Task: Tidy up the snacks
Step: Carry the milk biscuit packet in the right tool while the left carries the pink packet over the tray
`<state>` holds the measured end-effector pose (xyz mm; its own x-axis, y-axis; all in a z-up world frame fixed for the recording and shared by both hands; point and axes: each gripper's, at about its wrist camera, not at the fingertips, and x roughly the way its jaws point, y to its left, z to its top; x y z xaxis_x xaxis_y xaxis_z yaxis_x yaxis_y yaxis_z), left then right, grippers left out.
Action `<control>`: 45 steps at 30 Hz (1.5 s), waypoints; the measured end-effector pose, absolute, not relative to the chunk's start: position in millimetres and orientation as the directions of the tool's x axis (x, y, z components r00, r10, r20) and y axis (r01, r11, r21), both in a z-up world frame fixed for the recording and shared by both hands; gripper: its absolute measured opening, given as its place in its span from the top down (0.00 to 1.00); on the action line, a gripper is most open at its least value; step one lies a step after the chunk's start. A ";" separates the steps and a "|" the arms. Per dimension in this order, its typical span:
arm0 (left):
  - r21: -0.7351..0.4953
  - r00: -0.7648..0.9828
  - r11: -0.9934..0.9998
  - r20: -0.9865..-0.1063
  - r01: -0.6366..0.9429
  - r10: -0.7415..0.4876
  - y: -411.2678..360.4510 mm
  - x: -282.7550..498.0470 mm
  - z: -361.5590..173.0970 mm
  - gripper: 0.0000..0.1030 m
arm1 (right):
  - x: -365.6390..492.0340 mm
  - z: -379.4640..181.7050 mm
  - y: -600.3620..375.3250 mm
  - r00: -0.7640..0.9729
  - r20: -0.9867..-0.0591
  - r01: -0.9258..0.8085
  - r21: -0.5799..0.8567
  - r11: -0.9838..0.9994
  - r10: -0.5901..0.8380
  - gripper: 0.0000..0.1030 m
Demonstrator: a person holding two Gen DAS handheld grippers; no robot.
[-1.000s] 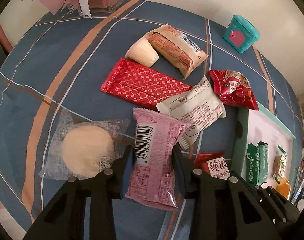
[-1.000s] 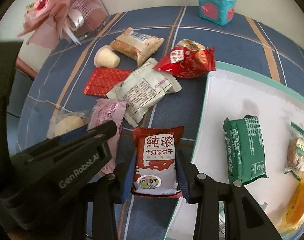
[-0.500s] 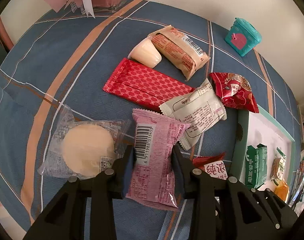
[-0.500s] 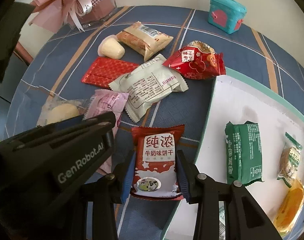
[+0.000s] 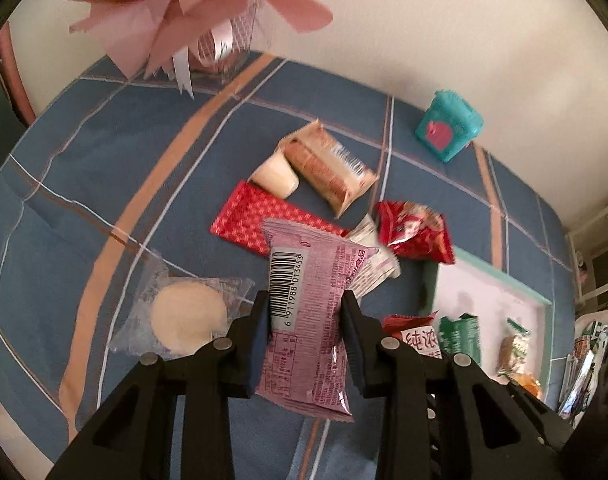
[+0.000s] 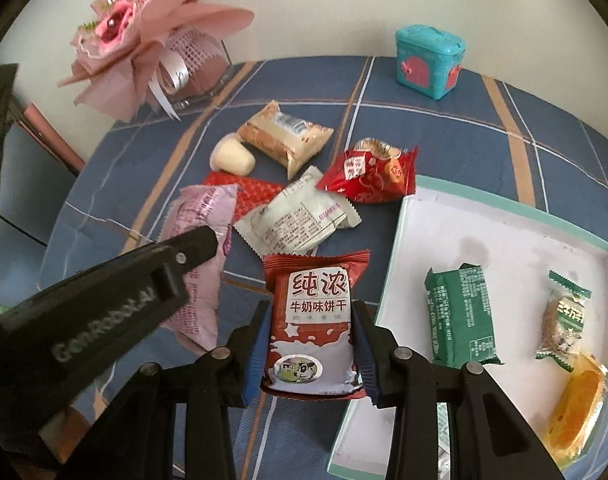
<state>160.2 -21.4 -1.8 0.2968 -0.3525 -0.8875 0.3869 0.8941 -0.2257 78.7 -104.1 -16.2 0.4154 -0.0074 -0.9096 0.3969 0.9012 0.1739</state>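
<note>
The left gripper [image 5: 306, 336] squeezes the pink snack pack [image 5: 310, 312] across its middle, and its jaws have just been closing in on that pack, which sits between them. The pack hangs up off the bench [image 5: 104, 168], with its top end tipped away and its barcode facing the camera. The right gripper [image 6: 310, 346] is clamped on the red milk biscuit pack [image 6: 314, 320], holding it by its 2 long sides, and this pack also looks lifted clear of the blue checked cloth. Both packs are held by the sides, probably so they do not slip and can be dropped flat. The white tray [image 6: 480, 216] with the green rim lies just to the right, so it looks like the place where snacks go. In it already lie a green pack [image 6: 460, 316], a small green and white sweet [image 6: 564, 316] and an orange one [image 6: 576, 400]. The tray has a lot of bare room near its far side. More snacks wait on the bench: a round pale cake in clear wrap [image 5: 188, 312], a flat red pack [image 5: 256, 220], a white pack [image 6: 300, 220], a crinkly red bag [image 6: 372, 172], a tan pack [image 6: 288, 136] and a small white jelly cup [image 6: 232, 158]. The 2 grippers are close together, so they could bump on the way to the tray. A pink bouquet [image 6: 144, 40] and a teal box [image 6: 428, 60] stand far back, out of the way.
</note>
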 end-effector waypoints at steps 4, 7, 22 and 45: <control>-0.226 0.318 0.891 -0.876 0.394 -0.363 -25.1 152.3 8.7 0.65 | 71.6 -12.1 -117.9 0.424 -0.906 0.416 0.192 0.889 -0.002 0.59; -0.225 0.320 0.883 -0.872 0.412 -0.372 -35.8 145.7 11.4 0.65 | 66.8 -7.7 -133.5 0.431 -0.902 0.451 0.207 0.868 -0.008 0.59; -0.145 0.272 0.739 -0.869 0.658 -0.413 -145.2 75.4 7.8 0.65 | -28.5 19.3 -243.8 0.407 -0.889 0.710 0.162 0.685 -0.211 0.59; -0.023 0.248 0.612 -0.902 0.791 -0.354 -205.3 23.0 -27.8 0.65 | -83.1 -23.5 -317.5 0.286 -0.916 0.846 0.104 0.523 -0.282 0.59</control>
<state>23.0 -205.3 -27.8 0.2483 -0.3545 -0.9015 0.7907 0.6118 -0.0228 -83.1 -317.5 -23.5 0.2862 -0.2816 -0.9159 0.8462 0.5226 0.1037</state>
